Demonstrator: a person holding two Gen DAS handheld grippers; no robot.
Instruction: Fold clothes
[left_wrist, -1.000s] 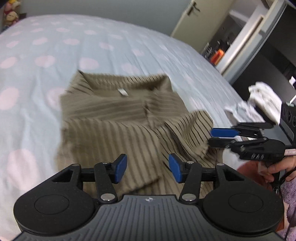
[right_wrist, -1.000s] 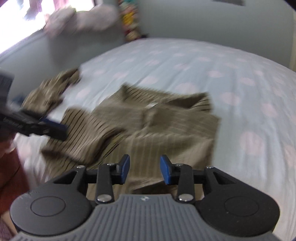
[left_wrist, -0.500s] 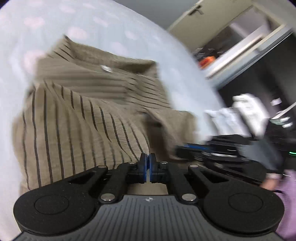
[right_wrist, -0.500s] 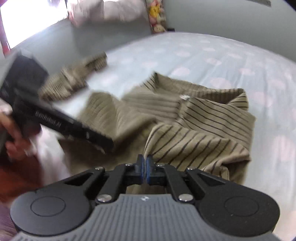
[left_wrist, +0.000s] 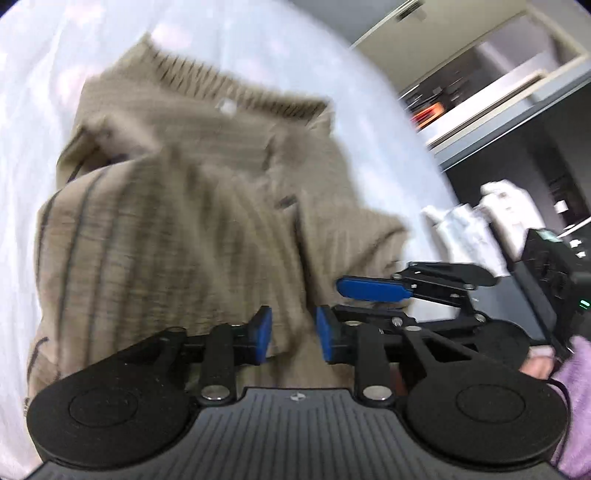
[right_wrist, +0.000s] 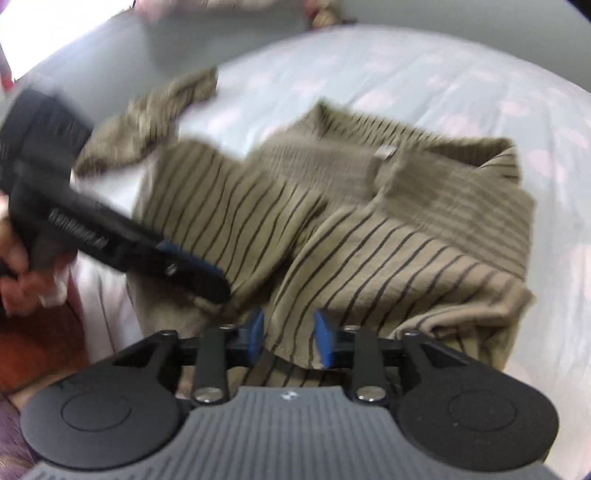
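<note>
An olive shirt with thin dark stripes (left_wrist: 192, 206) lies partly folded on the bed, collar and white label at the far side; it also shows in the right wrist view (right_wrist: 369, 229). My left gripper (left_wrist: 291, 338) is open, its blue pads either side of the shirt's near hem. My right gripper (right_wrist: 289, 338) is open too, with a folded hem edge lying between its pads. Each gripper shows in the other's view: the right one (left_wrist: 373, 291) just right of the left, the left one (right_wrist: 192, 273) at the left over the shirt.
The bed has a pale blue sheet with pink dots (right_wrist: 461, 81). A second striped olive garment (right_wrist: 155, 114) lies crumpled at the far left. White clothes (left_wrist: 476, 221) are piled beside the bed near dark shelving. A red-brown surface (right_wrist: 37, 347) lies at the near left.
Both grippers were open a second ago, shut on the shirt's hem half a second ago, and are open again now. The hem has been carried forward over the shirt.
</note>
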